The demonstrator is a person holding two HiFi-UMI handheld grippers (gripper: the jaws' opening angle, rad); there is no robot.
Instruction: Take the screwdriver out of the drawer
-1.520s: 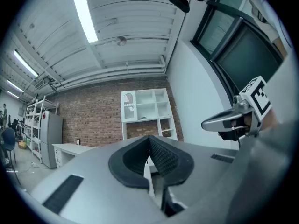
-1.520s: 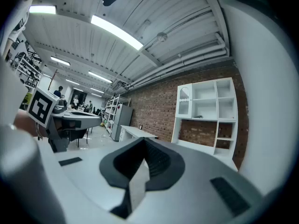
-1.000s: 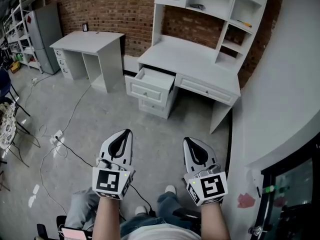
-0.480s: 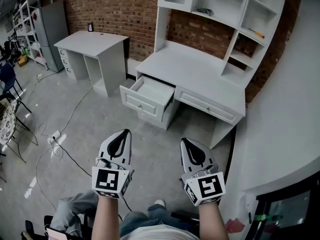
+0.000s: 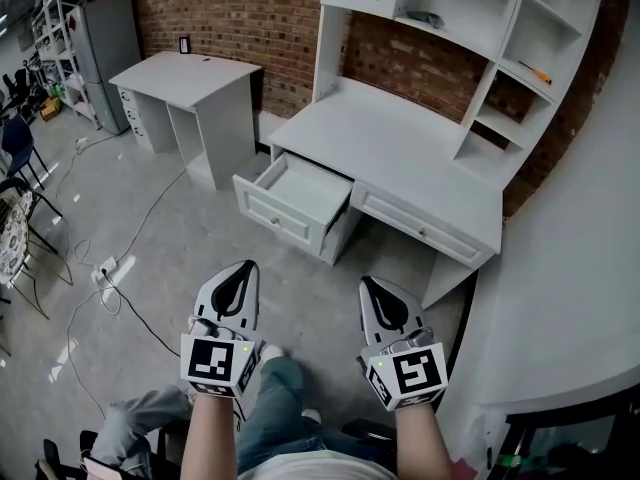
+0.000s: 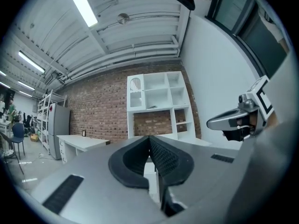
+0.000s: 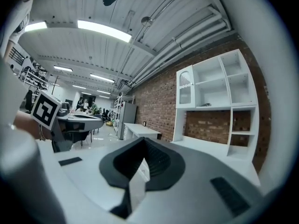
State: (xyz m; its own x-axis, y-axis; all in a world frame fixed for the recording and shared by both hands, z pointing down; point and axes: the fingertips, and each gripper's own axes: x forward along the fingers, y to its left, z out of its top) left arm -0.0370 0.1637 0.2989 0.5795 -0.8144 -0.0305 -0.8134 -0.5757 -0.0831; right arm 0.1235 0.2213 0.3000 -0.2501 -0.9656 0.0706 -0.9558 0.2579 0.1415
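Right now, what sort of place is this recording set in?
Probably a workshop or lab space staged with home-office furniture: a bare brick wall, a concrete floor with loose cables, and white furniture such as the hutch desk.

White desk [image 5: 400, 148] and drawer [image 5: 287, 219], red-brick wall [image 5: 240, 13], grey floor [image 5: 170, 238]; left tool [image 5: 244, 268] and right tool [image 5: 367, 284] bear black-and-white square markers.
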